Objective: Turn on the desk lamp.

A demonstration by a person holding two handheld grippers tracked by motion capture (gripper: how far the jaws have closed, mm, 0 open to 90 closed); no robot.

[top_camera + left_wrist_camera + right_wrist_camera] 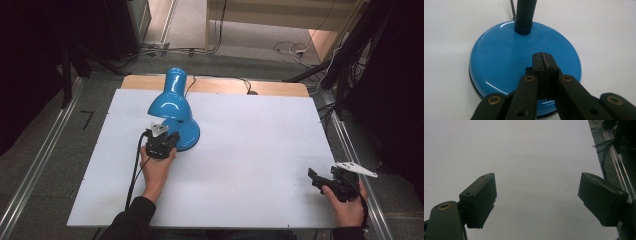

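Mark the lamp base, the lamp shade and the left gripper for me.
lamp base (506,57), left gripper view, on the glossy blue top of the disc.
lamp shade (170,105), high view, on the blue dome.
left gripper (544,65), left gripper view, where the shut jaw tips meet.

I see a white rectangular bench (260,150) with a pale wooden back edge (220,85), grey carpeted floor (45,125), silver metal rails (30,175) either side, loose cables (290,48) beyond, dim surroundings.
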